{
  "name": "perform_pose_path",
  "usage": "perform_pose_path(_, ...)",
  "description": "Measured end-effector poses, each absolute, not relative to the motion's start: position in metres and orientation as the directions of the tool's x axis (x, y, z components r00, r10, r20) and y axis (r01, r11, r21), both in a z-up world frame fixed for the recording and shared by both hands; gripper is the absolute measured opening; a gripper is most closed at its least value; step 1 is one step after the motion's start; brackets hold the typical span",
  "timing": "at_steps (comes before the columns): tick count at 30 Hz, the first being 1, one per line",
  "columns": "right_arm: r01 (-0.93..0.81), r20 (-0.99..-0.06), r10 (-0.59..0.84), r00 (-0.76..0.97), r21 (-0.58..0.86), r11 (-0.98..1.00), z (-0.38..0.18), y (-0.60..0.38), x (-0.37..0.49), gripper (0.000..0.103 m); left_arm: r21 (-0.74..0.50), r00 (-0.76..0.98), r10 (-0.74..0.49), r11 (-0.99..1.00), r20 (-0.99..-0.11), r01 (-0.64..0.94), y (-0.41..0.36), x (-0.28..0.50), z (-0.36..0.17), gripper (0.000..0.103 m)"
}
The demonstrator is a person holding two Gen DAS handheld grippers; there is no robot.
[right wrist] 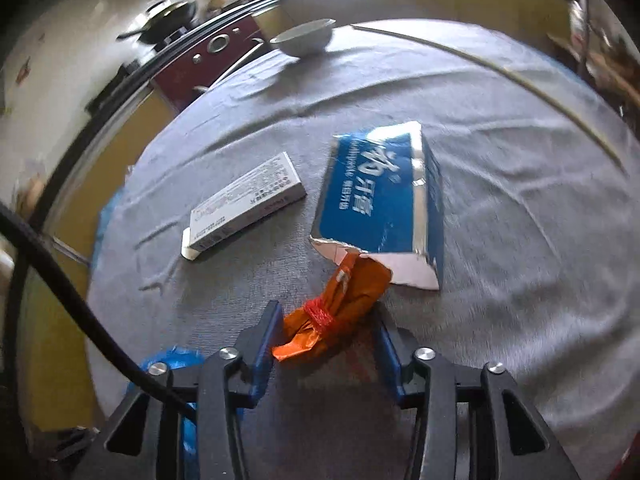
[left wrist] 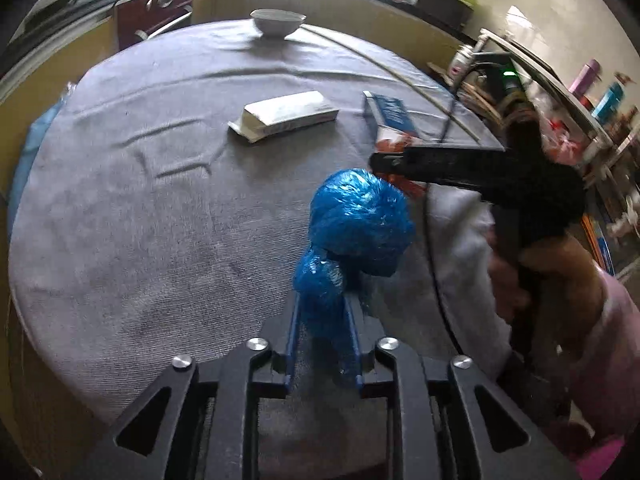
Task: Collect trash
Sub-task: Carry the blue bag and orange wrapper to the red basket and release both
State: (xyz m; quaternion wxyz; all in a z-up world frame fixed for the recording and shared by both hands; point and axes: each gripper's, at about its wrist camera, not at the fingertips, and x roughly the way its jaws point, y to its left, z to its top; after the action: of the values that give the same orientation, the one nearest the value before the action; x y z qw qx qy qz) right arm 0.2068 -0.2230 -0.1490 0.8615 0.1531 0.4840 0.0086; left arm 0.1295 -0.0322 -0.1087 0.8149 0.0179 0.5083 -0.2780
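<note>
My left gripper (left wrist: 322,300) is shut on a crumpled blue plastic bag (left wrist: 360,222), held above the grey cloth-covered table (left wrist: 160,220). My right gripper (right wrist: 326,320) is open, its fingers on either side of a crumpled orange wrapper (right wrist: 344,308) lying on the cloth; the jaws do not touch it. A torn blue toothpaste box (right wrist: 380,200) lies just beyond the wrapper. A white carton (right wrist: 244,208) lies to its left. In the left wrist view the white carton (left wrist: 284,114) and blue box (left wrist: 390,114) lie mid-table, and the right gripper's black body (left wrist: 460,164) reaches in from the right.
A white bowl (left wrist: 277,22) stands at the table's far edge, also in the right wrist view (right wrist: 304,38). A thin stick (right wrist: 500,68) lies along the far right edge. A dark red appliance (left wrist: 152,12) stands behind. Cluttered shelves (left wrist: 580,92) are at the right.
</note>
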Motion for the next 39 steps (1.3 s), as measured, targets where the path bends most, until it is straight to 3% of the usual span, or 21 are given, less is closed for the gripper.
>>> perform_pose_path(3,0.069,-0.825,0.131,0.549,0.201,0.977,-0.147,-0.215,0.202,0.039,-0.247,0.363,-0.443,0.846,-0.820,0.472,-0.025,0.130,-0.098,0.047)
perform_pose_path(8,0.057,-0.815,0.108,0.569,0.170,0.984,-0.142,-0.232,0.184,0.036,-0.231,0.389,-0.426,0.860,-0.817,0.455,-0.023,0.144,-0.087,0.052)
perform_pose_path(10,0.081,-0.818,0.095,0.567,0.171,0.982,-0.142,-0.247,0.176,0.036,-0.226,0.396,-0.424,0.861,-0.814,0.456,-0.029,0.147,-0.085,0.063)
perform_pose_path(11,0.096,-0.818,0.097,0.567,0.183,0.978,-0.141,-0.254,0.172,0.036,-0.224,0.396,-0.422,0.861,-0.815,0.457,-0.031,0.148,-0.085,0.064)
perform_pose_path(18,0.177,-0.799,0.137,0.585,0.290,0.941,-0.132,-0.304,0.142,0.036,-0.224,0.342,-0.427,0.837,-0.837,0.499,-0.068,0.155,-0.102,0.066)
perform_pose_path(24,0.126,-0.767,0.229,0.599,0.374,0.919,-0.115,-0.298,0.153,0.038,-0.214,0.331,-0.419,0.834,-0.846,0.508,-0.082,0.155,-0.108,0.066)
perform_pose_path(35,0.073,-0.795,0.232,0.561,0.327,0.942,-0.142,-0.266,0.196,0.038,-0.227,0.317,-0.427,0.829,-0.847,0.511,-0.089,0.154,-0.108,0.066)
perform_pose_path(37,0.055,-0.787,0.233,0.571,0.320,0.946,-0.142,-0.264,0.193,0.036,-0.239,0.316,-0.432,0.833,-0.845,0.499,-0.090,0.158,-0.110,0.054)
perform_pose_path(39,0.040,-0.783,0.227,0.579,0.305,0.951,-0.142,-0.265,0.188,0.029,-0.249,0.310,-0.435,0.834,-0.845,0.492,-0.093,0.160,-0.113,0.052)
